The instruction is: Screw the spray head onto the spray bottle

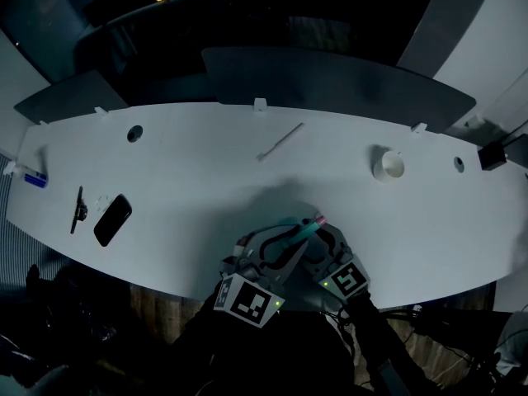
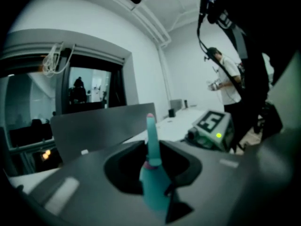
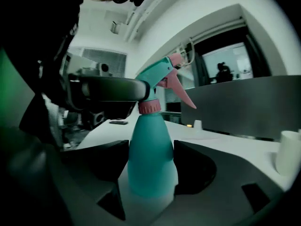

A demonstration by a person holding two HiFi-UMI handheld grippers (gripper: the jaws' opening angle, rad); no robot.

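- Left claw (image 2: 153, 164) closed on teal plastic spray head with pink trigger (image 2: 153, 188). Pads clamp it from both sides, and its slim top pokes up past the jaws.
- Right claw (image 3: 150, 168) closed on rounded teal plastic spray bottle (image 3: 150, 149). One pad lies against each side of the lower body, with the bottle upright between them.
- From the right gripper view, the spray head sits on top of the bottle, with a pink ribbed collar (image 3: 150, 107) on the neck. How far it is threaded, can't tell.
- Same view: the left claw's dark jaws reach in from the left, above the right claw, and grip the head.
- Head view: both claws side by side, tips meeting at the bottle, over the near edge of a long white bench (image 1: 206, 155). The pink nozzle tip points away from the person.
- Black smartphone (image 1: 112, 219) flat on the bench, well left of the left claw. Thin dark pen-like thing (image 1: 78, 209) just left of the phone.
- White tape-like ring (image 1: 388, 166) on the bench, ahead and right of the right claw, well apart.
- Thin white stick (image 1: 280, 141) lying on the bench, well ahead of both claws.
- Grey curved divider panel (image 1: 330, 77) along the bench's far edge.
- Person in a white top (image 2: 228, 81) standing in the background, right of the left claw.
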